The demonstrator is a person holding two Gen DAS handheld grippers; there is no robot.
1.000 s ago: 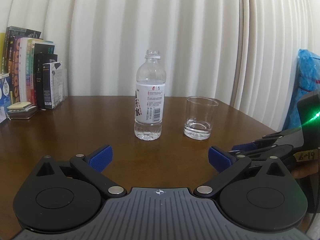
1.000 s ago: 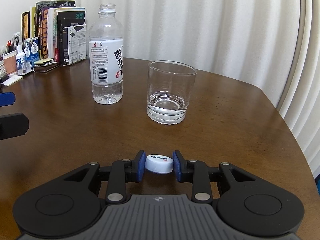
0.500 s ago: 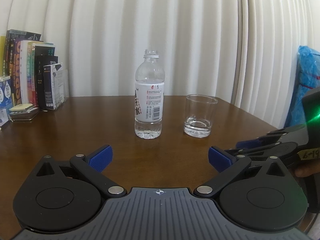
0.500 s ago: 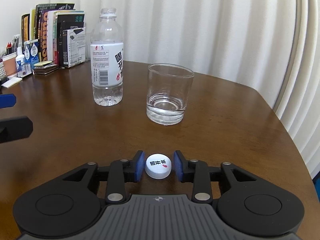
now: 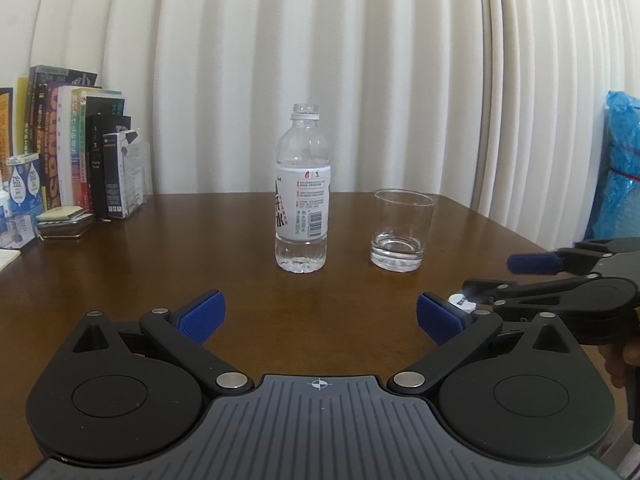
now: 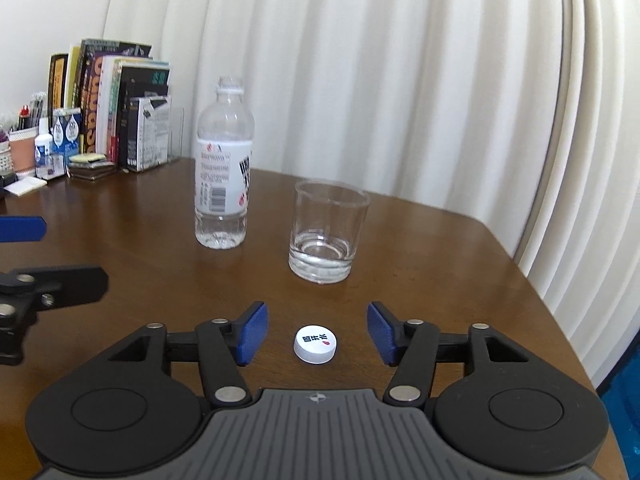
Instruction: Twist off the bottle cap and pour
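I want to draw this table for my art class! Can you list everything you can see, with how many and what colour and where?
bottle: one, clear with white label, no cap, standing mid-table.
glass: one, clear, a little water inside, right of the bottle.
cap: one, white, lying on the table between the right gripper's fingers, touching neither.
books: a row, mixed colours, upright at the far left by the curtain.
table: one, dark brown wood.
curtain: white, pleated, behind the table.
blue bag: one, far right.
left gripper: black, blue pads, open.
right gripper: black, blue pads, open.
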